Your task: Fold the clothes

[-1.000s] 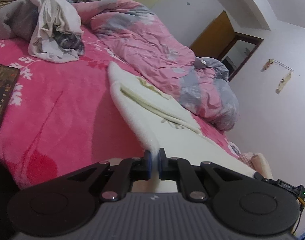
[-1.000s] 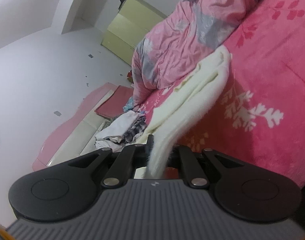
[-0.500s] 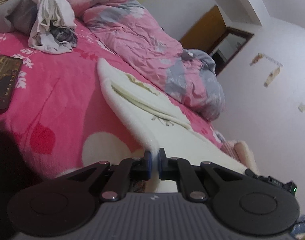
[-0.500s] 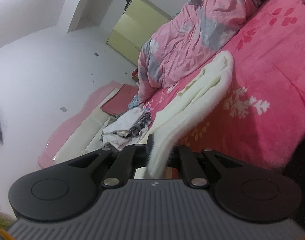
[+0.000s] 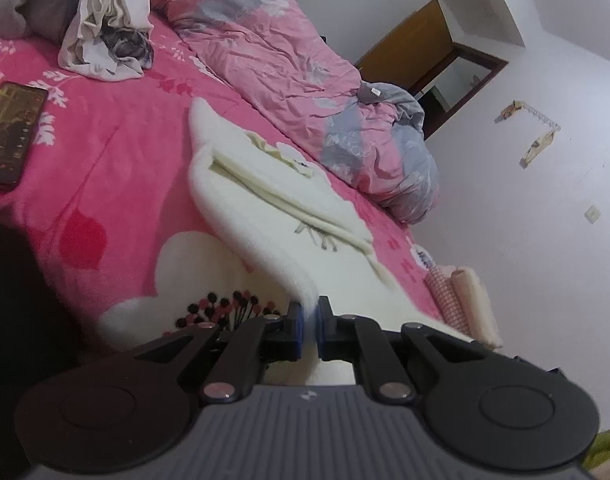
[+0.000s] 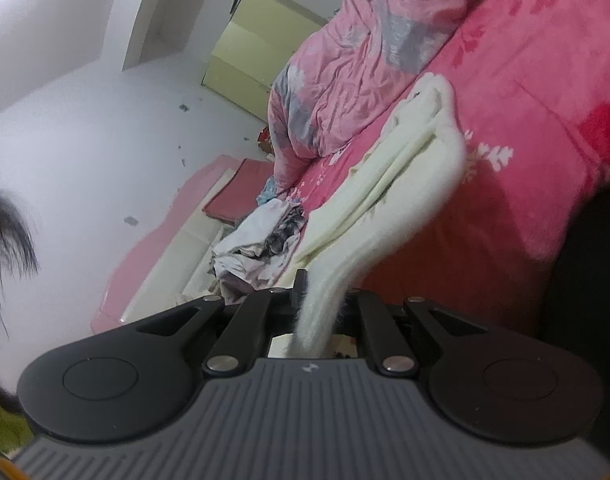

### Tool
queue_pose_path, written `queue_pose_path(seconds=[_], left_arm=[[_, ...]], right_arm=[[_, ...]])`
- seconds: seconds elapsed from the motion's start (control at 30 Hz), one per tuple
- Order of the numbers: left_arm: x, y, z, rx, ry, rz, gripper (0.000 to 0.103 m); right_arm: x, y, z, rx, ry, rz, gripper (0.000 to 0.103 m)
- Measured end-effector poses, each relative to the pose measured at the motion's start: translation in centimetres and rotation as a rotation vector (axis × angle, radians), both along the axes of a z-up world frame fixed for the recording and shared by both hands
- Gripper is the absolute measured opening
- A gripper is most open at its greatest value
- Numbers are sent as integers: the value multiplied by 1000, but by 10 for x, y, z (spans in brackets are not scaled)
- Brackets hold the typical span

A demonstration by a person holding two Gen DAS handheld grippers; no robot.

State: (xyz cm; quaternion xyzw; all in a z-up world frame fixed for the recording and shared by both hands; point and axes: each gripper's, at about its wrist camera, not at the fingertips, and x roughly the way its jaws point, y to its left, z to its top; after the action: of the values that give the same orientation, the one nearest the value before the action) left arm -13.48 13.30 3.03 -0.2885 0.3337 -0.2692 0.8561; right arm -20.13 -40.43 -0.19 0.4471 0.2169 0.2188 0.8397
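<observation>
A cream fleece garment (image 5: 273,204) lies stretched along the pink bed, its near edge lifted toward both cameras. My left gripper (image 5: 309,312) is shut on one near corner of it, the white fleece pinched between the blue pads. In the right wrist view the same cream garment (image 6: 389,184) runs from the quilt down to my right gripper (image 6: 319,300), which is shut on another corner; the cloth covers most of the jaw gap. The far end of the garment rests on the blanket beside the quilt.
A pink flowered blanket (image 5: 105,152) covers the bed. A crumpled pink and grey quilt (image 5: 305,72) lies along the far side. A heap of unfolded clothes (image 5: 101,40) and a dark phone (image 5: 9,132) sit on the left. A yellow wardrobe (image 6: 257,60) stands by the wall.
Both grippers have drawn back toward the bed's near edge with the garment, which now stretches longer. More of the blanket's white-patterned front edge shows in the left wrist view.
</observation>
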Motion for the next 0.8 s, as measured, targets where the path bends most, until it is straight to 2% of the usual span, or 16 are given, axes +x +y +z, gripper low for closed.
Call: queue_pose_path(seconds=[0.2, 0.5, 0.8], left_arm=[[28, -4, 10, -46, -61, 8, 8], [90, -4, 27, -127, -144, 88, 8], [166, -15, 38, -67, -204, 161, 8]], right_arm=[[24, -3, 13, -5, -46, 6, 4], [76, -12, 35, -10, -105, -12, 4], [149, -19, 49, -32, -143, -45, 4]])
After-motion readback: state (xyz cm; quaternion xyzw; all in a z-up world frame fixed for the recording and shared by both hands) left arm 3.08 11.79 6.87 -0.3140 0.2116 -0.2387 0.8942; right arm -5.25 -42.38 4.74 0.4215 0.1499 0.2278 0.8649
